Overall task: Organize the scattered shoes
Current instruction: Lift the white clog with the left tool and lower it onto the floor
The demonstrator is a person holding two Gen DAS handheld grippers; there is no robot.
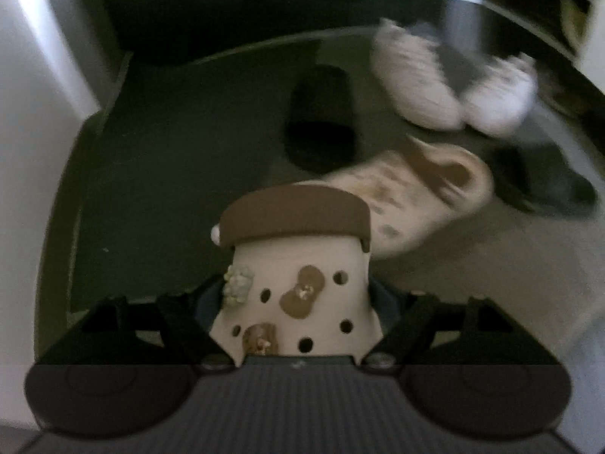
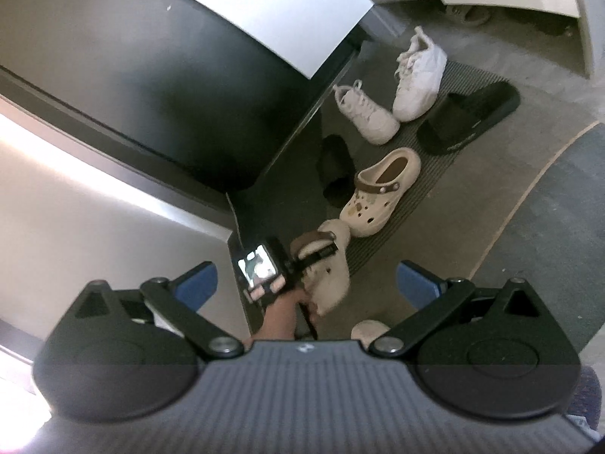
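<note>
Between the left gripper's (image 1: 295,302) fingers sits a cream clog (image 1: 298,291) with a brown strap, clamped and lifted off the floor; the right gripper (image 2: 306,283) hangs wide open, holding nothing. Beyond, its matching clog (image 2: 382,193) lies on the ribbed mat (image 2: 423,189), near 2 white sneakers (image 2: 393,94) and 2 black slides (image 2: 469,117)

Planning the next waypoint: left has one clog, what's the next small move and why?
Probably carry the held clog toward its mate lying on the striped mat and set it alongside. The left gripper has its jaws shut on it, the right gripper is open and empty, and the white sneakers already sit paired.
</note>
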